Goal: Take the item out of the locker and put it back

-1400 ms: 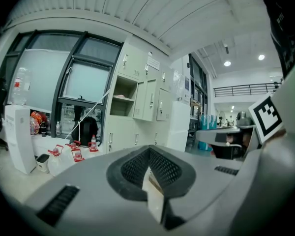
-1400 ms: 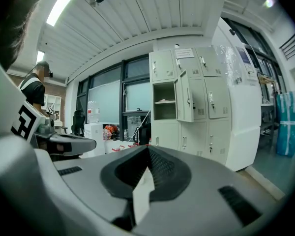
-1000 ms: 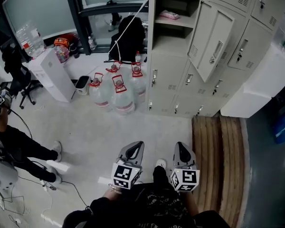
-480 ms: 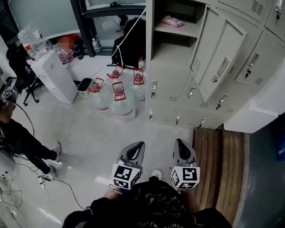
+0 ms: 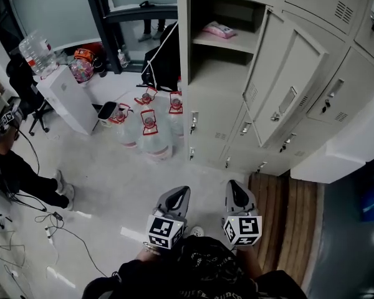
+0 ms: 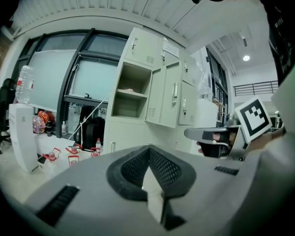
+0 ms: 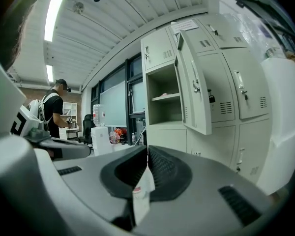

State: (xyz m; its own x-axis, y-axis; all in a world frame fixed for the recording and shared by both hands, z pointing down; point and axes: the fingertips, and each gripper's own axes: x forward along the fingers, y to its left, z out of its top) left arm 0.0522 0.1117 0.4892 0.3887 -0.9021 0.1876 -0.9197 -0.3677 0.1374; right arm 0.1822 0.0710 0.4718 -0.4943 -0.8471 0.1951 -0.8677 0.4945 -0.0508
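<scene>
The grey locker bank [image 5: 280, 55] fills the upper right of the head view. One upper compartment [image 5: 221, 17] stands open, its door [image 5: 285, 80] swung out to the right. A pink packet [image 5: 219, 28] lies on the shelf inside, also seen as a pale packet [image 6: 129, 90] in the left gripper view. My left gripper [image 5: 178, 196] and right gripper [image 5: 235, 190] are low in the head view, side by side, well short of the lockers. Both are shut with nothing held. Each gripper view, left gripper [image 6: 148, 150] and right gripper [image 7: 147, 154], shows the jaws meeting at the tip.
Several large water jugs [image 5: 148, 126] stand on the floor left of the lockers, beside a white dispenser [image 5: 68, 98] and a black bag [image 5: 163, 53]. A person [image 5: 15, 167] sits at the far left with cables [image 5: 68, 242] nearby. A wooden platform [image 5: 280, 198] lies below the lockers.
The lockers have grown larger and shifted left and down in the head view as I move toward them. Both grippers stay shut and side by side.
</scene>
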